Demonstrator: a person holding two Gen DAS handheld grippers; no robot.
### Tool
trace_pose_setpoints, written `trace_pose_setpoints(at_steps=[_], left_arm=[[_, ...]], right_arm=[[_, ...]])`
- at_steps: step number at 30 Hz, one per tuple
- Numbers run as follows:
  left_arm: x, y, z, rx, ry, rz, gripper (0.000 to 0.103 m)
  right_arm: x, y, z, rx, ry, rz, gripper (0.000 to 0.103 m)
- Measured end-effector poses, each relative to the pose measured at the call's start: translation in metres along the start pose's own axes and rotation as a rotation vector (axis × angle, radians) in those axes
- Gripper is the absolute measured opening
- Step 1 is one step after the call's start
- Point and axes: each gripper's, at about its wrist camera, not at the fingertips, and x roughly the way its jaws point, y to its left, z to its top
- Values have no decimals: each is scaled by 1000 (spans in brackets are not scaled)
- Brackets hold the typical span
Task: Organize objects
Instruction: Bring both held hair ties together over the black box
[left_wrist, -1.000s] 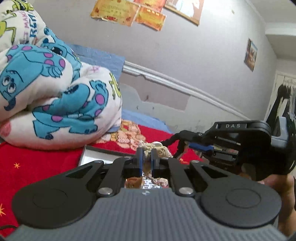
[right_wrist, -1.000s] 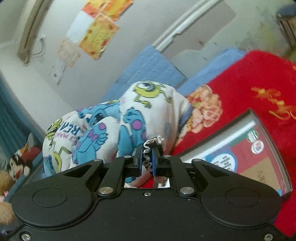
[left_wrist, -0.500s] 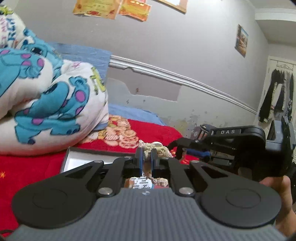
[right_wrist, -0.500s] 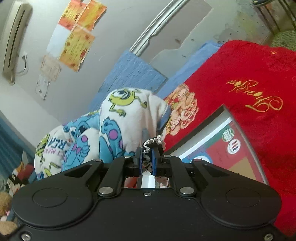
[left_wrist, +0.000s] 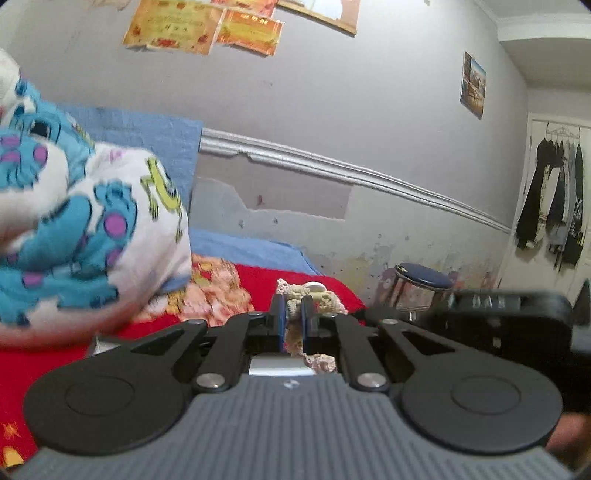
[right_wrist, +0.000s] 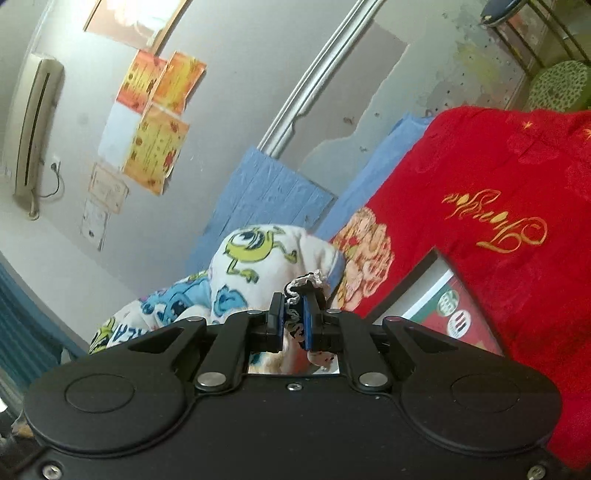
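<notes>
My left gripper (left_wrist: 293, 314) is shut on a beige crocheted lace piece (left_wrist: 314, 295) that bunches above and hangs below the fingers. My right gripper (right_wrist: 294, 317) is shut on a black-and-white frilly fabric band (right_wrist: 306, 282). A flat box (right_wrist: 448, 314) with a red and white printed panel lies on the red blanket (right_wrist: 498, 221), below and right of the right gripper. A corner of the box shows in the left wrist view (left_wrist: 96, 341). The right gripper's black body (left_wrist: 509, 321) sits at the right of the left wrist view.
A bundled white cartoon-monster blanket (left_wrist: 81, 229) lies at the left; it also shows in the right wrist view (right_wrist: 251, 266). A blue sheet (left_wrist: 243, 247) runs along the wall. A blue-topped stool (left_wrist: 423, 280) and a green-cushioned stool (right_wrist: 557, 85) stand past the bed's end.
Both grippers have risen and swung right, still shut on their fabric pieces. The box has slid lower in both views and the cartoon blanket has shifted left.
</notes>
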Motion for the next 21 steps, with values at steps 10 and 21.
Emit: trace_pose_setpoints(at_steps=[10,21], left_arm=[[16,8,-28,29,77,31,11],[20,21,-34,-21,110,60,11]], right_arm=[[17,-14,-6,2,10,-51,11],[16,-3,-5,-59,33,-115,11]])
